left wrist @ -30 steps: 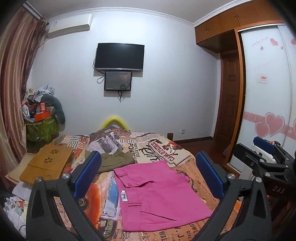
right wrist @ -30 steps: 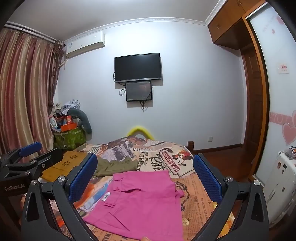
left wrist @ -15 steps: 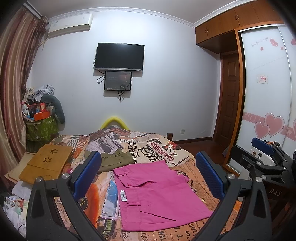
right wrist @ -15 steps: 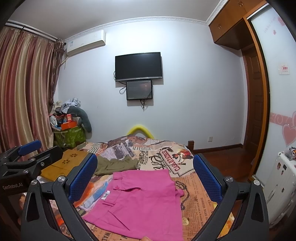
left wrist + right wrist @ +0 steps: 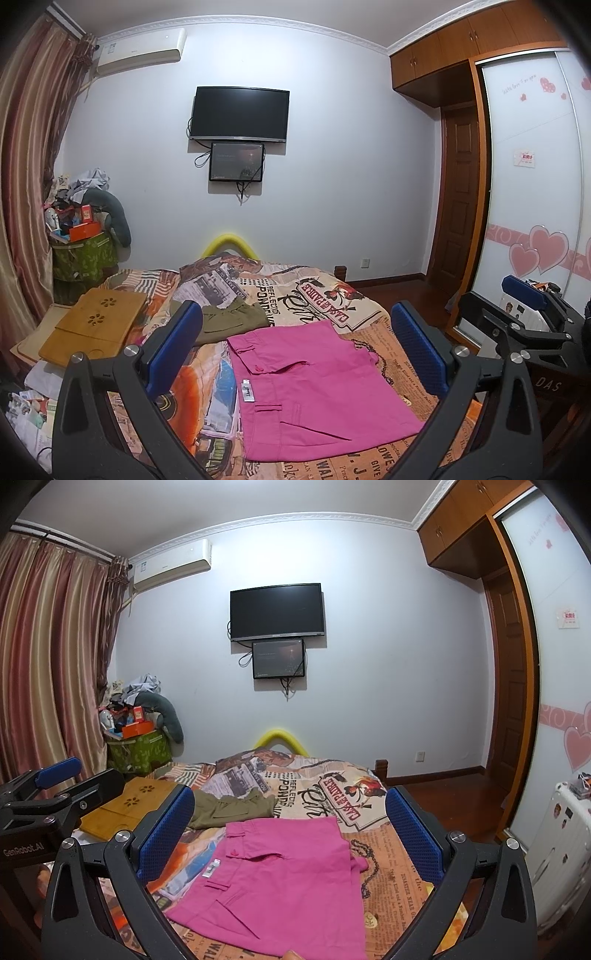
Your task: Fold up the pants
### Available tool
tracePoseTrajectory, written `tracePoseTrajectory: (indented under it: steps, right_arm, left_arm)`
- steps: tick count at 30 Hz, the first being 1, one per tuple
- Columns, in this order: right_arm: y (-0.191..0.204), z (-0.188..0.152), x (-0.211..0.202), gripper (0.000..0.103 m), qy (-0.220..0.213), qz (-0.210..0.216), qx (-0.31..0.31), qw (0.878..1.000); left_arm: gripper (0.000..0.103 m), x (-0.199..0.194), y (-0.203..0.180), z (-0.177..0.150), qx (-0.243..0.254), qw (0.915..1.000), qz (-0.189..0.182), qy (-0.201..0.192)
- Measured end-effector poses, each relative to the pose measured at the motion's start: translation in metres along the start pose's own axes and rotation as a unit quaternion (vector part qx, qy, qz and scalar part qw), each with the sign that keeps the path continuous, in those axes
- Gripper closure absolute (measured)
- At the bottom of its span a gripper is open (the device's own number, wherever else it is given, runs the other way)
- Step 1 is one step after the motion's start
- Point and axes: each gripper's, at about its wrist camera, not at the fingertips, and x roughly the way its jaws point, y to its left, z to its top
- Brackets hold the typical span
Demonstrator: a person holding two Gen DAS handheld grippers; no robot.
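Note:
Pink pants (image 5: 317, 391) (image 5: 284, 882) lie folded flat on the printed bedspread (image 5: 295, 291) (image 5: 325, 786), waistband toward the far wall, a white tag on their left edge. My left gripper (image 5: 295, 350) hovers above them, open, nothing between its blue pads. My right gripper (image 5: 291, 834) also hangs open and empty over the pants. Each gripper shows at the edge of the other's view: the right gripper (image 5: 532, 314) at right, the left gripper (image 5: 51, 790) at left.
Olive-green pants (image 5: 232, 319) (image 5: 232, 808) lie folded beyond the pink ones. A wooden lap tray (image 5: 92, 325) sits at the bed's left. A cluttered green bin (image 5: 83, 254) stands in the corner. Wardrobe doors (image 5: 532, 206) line the right side.
Both grippers drifted slightly; the views shifted a little. Pants and jaws are unchanged.

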Motion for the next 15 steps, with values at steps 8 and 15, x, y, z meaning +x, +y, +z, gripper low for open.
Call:
tracePoseTrajectory:
  steps: [8, 15]
  right_arm:
    - [-0.0002, 0.0014, 0.0019, 0.0, 0.001, 0.003, -0.003, 1.0]
    - [0.0, 0.0012, 0.0027, 0.0, 0.001, 0.004, -0.002, 1.0]
  left_arm:
    - [0.0, -0.0007, 0.0006, 0.0013, -0.001, 1.0, 0.002, -0.001]
    - [0.0, -0.0007, -0.0001, 0.0031, 0.001, 1.0, 0.005, -0.001]
